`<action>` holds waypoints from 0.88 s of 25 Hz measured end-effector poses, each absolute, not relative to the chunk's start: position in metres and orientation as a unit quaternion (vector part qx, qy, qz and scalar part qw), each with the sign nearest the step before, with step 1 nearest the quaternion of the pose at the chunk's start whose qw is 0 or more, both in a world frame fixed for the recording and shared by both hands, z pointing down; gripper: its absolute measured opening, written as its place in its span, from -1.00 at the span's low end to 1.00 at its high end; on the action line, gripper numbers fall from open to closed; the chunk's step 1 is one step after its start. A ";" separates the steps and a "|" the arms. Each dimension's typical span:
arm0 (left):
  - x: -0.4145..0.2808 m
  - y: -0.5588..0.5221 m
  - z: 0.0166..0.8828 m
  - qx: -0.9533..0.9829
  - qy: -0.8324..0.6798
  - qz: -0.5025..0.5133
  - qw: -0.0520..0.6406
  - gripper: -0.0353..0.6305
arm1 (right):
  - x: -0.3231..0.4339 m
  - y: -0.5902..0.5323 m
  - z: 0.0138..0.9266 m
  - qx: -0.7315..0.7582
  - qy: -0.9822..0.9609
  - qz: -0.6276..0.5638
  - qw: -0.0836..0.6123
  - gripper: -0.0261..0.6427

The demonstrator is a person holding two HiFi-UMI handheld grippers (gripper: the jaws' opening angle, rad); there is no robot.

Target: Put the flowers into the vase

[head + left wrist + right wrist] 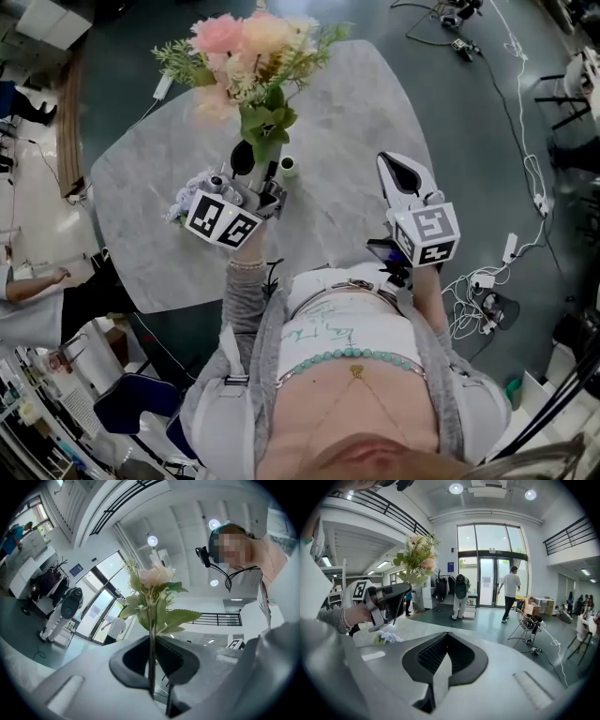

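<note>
- Over the grey marble table, the left gripper is clamped on the stems of the flowers, whose pink blooms stand upright above it.
- Off to the right, the right gripper is closed and empty, apart from the flowers.
- Beneath the left gripper, a pale blue sprig lies on the table.

My flowers are pink and peach over green leaves. The tabletop is pale grey, marble-veined. Each marker cube carries black squares on white.
</note>
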State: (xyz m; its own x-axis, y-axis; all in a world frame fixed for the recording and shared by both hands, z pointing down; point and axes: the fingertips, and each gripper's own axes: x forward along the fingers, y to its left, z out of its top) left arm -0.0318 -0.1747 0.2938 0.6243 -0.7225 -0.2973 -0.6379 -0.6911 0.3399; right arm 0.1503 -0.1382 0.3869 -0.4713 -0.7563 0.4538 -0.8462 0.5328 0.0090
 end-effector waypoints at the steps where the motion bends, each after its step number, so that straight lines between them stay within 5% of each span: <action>1: -0.032 -0.177 0.299 0.897 -0.376 -0.208 0.103 -0.78 | 0.149 -0.139 0.390 0.471 -0.849 0.112 0.210 -0.84; 22: 0.018 -0.214 0.400 0.912 -0.313 -0.225 0.139 -0.78 | 0.183 -0.155 0.436 0.465 -0.837 0.135 0.256 -0.84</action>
